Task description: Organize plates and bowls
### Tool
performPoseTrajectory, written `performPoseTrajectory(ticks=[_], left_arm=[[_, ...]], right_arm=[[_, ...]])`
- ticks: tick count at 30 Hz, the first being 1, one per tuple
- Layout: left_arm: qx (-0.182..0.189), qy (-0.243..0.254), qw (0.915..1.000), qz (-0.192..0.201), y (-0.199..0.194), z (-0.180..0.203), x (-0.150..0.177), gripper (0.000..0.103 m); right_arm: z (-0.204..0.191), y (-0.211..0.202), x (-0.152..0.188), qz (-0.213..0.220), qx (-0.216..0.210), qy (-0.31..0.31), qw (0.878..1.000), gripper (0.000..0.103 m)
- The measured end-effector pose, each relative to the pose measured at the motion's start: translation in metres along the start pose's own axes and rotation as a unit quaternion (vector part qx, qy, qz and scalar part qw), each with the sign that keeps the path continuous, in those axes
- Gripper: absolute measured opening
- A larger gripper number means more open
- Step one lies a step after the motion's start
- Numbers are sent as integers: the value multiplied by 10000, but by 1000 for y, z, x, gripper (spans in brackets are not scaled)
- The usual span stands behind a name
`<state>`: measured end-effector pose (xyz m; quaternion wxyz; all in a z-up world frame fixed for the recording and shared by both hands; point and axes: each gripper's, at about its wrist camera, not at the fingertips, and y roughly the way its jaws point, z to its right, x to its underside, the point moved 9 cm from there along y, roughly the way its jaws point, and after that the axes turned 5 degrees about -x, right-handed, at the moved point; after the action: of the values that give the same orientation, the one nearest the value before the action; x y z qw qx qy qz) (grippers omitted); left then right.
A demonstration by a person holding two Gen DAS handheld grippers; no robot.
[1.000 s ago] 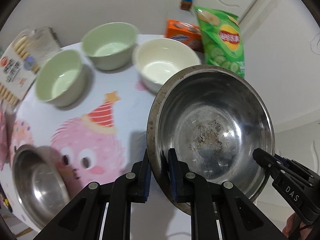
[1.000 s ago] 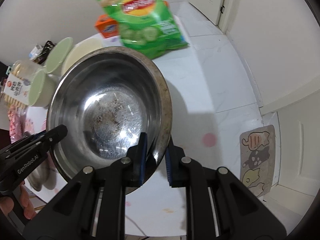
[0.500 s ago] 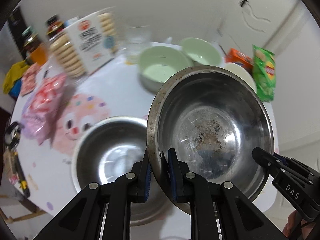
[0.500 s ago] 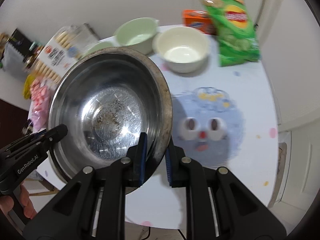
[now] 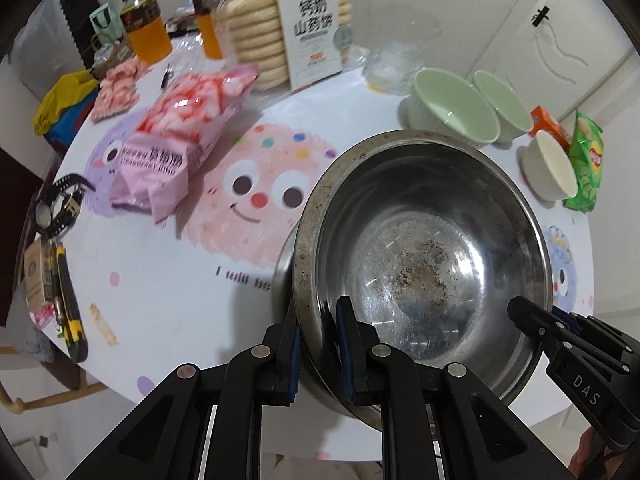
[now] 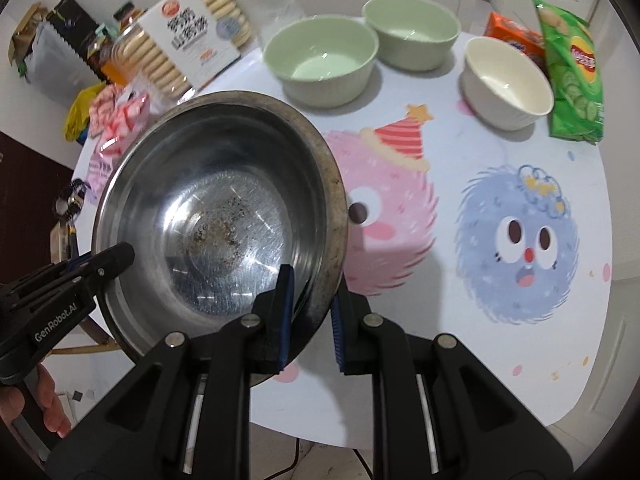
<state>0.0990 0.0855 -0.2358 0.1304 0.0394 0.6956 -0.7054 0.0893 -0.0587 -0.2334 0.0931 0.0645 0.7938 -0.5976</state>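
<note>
Steel bowl (image 5: 420, 248): tarnished rim, brown-speckled bottom, scratched inside

The round desk (image 6: 460, 148) with cartoon monsters holds two green bowls (image 6: 320, 62), a white bowl (image 6: 506, 84), chips (image 6: 572, 76) and cookies (image 5: 288, 28).

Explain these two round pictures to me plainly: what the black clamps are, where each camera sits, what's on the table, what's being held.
No robot here: a person holds a two-finger clamp tool in each hand, each with a wide-angle camera looking along its fingers. One picture looks from the left gripper, the other from the right gripper. Both are shut on opposite rims of one steel bowl, held above a round table with cartoon monsters. A second steel bowl's edge peeks out underneath. Also there: two green bowls, a cream bowl, a chips bag, biscuits and pink snack bags.
</note>
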Motion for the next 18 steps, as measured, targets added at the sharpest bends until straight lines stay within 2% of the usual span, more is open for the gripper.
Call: performPoseTrajectory(ticks=[10, 15, 16, 18], left_arm=[[-68, 15, 9997, -228, 19, -11, 10, 17], [-154, 94, 9996, -203, 19, -11, 8, 18], [-162, 101, 9996, -204, 18, -11, 9, 20], [-165, 110, 9995, -232, 19, -11, 10, 35]], right_arm=[[-9, 20, 13, -260, 177, -77, 9995, 20], [-11, 22, 11, -260, 257, -112, 9993, 22], [-11, 22, 11, -269, 277, -107, 9992, 22], [-14, 23, 13, -290, 305, -173, 9990, 24]])
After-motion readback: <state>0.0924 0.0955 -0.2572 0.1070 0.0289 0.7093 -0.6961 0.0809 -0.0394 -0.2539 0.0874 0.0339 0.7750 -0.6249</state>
